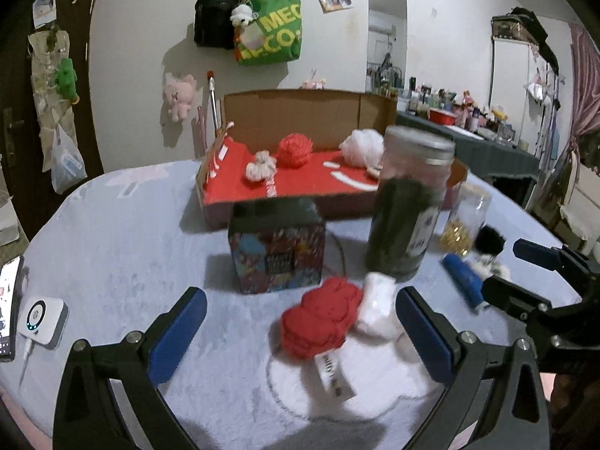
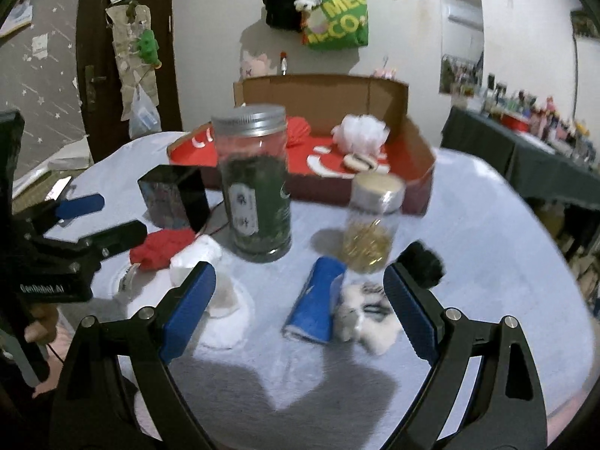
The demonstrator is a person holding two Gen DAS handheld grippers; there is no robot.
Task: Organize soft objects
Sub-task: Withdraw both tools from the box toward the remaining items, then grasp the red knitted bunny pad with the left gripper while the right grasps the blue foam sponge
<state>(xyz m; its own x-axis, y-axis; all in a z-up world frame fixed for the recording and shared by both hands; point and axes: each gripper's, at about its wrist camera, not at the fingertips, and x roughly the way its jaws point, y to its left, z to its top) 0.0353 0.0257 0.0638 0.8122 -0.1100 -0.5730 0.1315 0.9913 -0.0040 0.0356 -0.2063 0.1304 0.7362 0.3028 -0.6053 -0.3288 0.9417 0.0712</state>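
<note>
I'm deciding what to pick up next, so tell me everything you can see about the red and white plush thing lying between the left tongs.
The red and white plush toy looks like soft fabric: a lumpy red knitted-looking part joined to a white fluffy part, with a white printed tag trailing toward the camera. It lies on its side on a white cloud-shaped mat on the pale blue tablecloth, in front of the patterned tin. The left tongs stand open around it, not touching it.
</note>
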